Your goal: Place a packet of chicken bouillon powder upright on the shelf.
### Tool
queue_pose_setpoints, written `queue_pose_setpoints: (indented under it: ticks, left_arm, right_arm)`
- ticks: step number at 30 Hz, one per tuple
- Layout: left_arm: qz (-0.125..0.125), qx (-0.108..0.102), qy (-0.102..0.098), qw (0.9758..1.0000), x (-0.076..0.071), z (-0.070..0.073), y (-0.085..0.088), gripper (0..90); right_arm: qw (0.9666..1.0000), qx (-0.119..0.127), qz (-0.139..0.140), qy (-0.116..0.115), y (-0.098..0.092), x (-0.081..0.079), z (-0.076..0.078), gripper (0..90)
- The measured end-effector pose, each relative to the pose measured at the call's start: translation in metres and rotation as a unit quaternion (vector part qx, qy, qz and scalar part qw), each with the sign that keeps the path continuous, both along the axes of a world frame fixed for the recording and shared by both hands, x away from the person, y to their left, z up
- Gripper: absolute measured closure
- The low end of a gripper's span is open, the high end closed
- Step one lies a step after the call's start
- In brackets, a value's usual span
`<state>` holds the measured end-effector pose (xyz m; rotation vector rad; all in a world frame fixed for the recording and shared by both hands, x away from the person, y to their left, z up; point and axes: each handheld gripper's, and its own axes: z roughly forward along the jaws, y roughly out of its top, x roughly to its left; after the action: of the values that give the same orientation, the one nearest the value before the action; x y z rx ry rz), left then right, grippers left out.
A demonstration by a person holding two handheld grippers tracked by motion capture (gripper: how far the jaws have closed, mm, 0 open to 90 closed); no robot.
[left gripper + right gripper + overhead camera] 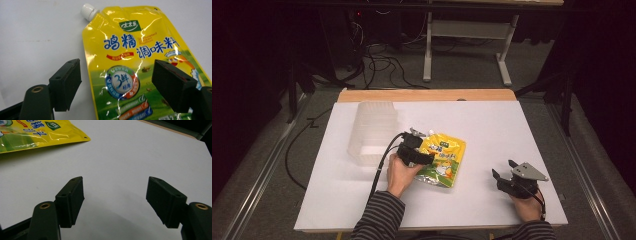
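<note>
high view is showing a white table [492,130] with a yellow seasoning pouch [443,159] lying flat near the middle, and a clear plastic container [373,131] standing just beside it on the left. the left gripper [424,155] is resting at the left edge of the pouch, held by the left hand [401,174], and the right gripper [507,172] is waiting well apart on the right side, over bare table. left gripper view is showing the pouch [140,72] lying face up with its white cap [88,11] pointing away, and the two black jaws are standing wide apart above it, one over the table beside the pouch edge and one over the printed front; the pads are not pressing on anything. so i judge that the pouch is lying free on the table and is not gripped now, and lifting it or carrying it to the container is not yet done. right gripper view is showing its own jaws also wide apart with only white table between them, and a corner of the pouch [37,133] is lying far at the upper left. the right gripper is taking no part in the work at this moment.
</note>
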<state>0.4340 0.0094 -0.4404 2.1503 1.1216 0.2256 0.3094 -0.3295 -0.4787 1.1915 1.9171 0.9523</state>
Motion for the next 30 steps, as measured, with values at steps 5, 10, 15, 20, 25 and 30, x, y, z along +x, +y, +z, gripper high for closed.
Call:
queue_pose_setpoints:
  ticks: [5,10,15,20,25,30]
  left_arm:
    - [0.008,-0.008,0.019,0.9998,0.010,-0.004,-0.004,23.0]
    - [0.017,-0.013,0.041,0.9989,0.020,-0.012,-0.006,22.9]
    - [0.012,-0.024,0.070,0.9972,0.025,-0.019,-0.008,24.0]
    - [0.005,-0.002,0.062,0.9981,0.022,-0.022,-0.013,25.1]
    - [0.003,0.012,0.053,0.9985,0.020,-0.021,-0.012,36.6]
    - [-0.002,0.003,0.065,0.9979,0.019,-0.019,-0.010,48.7]
  right_arm:
    - [1.0000,0.000,0.000,-0.001,0.000,0.000,0.000,31.1]
    - [1.0000,-0.003,0.001,-0.002,0.000,0.000,0.000,31.1]
    - [1.0000,-0.002,0.001,-0.003,0.000,0.000,0.000,31.1]
    - [1.0000,-0.004,-0.001,-0.003,0.000,-0.001,0.000,31.0]
    - [1.0000,-0.005,0.000,-0.003,0.000,-0.001,0.000,31.1]
    - [1.0000,-0.005,0.001,-0.003,0.000,-0.001,0.000,31.1]
